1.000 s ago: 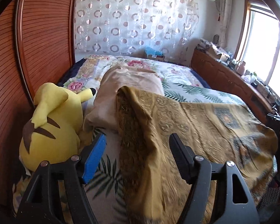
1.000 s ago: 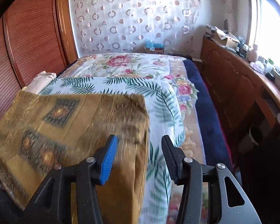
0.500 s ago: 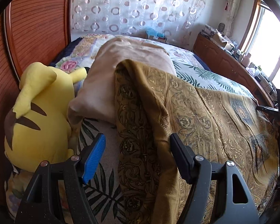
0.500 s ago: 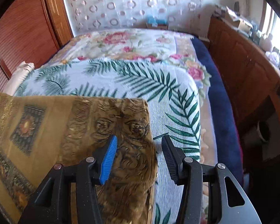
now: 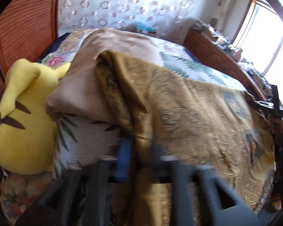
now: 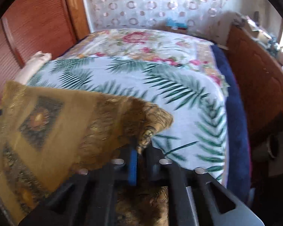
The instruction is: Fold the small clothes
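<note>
Right wrist: palm-print bedspread (image 6: 179,101), wood wardrobe (image 6: 34,26) beside.

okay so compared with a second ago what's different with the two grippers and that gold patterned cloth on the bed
Both grippers have just closed on the gold cloth: the left gripper pinches its raised fold, the right gripper its near right corner, which now bunches up. Both also moved in closer and lower. The yellow plush toy, beige pillow and palm-leaf sheet lie as before.
</note>
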Motion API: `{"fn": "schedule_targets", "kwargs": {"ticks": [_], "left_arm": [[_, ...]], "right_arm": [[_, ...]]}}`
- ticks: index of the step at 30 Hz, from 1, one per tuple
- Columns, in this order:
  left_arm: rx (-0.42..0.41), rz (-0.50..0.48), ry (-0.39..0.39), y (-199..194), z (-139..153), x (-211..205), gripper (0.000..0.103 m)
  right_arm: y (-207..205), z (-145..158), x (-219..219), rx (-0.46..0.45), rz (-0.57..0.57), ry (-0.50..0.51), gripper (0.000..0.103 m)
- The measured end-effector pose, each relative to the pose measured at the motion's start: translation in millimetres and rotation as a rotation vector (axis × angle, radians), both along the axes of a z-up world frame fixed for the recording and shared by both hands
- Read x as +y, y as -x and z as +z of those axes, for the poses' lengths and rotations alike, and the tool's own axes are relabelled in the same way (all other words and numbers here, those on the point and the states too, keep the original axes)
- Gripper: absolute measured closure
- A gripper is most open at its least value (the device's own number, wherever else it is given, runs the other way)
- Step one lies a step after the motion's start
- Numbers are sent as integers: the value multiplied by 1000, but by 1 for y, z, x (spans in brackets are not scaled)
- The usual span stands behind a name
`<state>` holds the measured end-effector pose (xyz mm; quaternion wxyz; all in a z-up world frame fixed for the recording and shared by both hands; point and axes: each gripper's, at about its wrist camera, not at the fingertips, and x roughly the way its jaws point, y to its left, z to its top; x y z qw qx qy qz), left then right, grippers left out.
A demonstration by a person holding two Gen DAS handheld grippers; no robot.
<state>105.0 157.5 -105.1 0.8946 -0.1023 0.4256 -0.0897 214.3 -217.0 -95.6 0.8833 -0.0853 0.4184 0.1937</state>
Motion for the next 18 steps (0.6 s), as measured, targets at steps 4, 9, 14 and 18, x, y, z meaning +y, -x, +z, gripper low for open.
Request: {"fn": "schedule_targets", "kwargs": {"ticks": [4, 9, 14, 18], "left_arm": [[-116, -4, -43, 12, 34, -14, 98], [-243, -15, -37, 7, 96, -27, 98], [-290, 24, -44, -26, 127, -23, 98], [-156, 62, -114, -73, 97, -17, 86]], "right_arm": [[22, 24, 4, -117, -12, -7, 99], [46, 85, -10, -264, -50, -122, 99], [44, 123, -27, -328, -142, -154, 99], [14, 106, -30, -240, -229, -94, 98]]}}
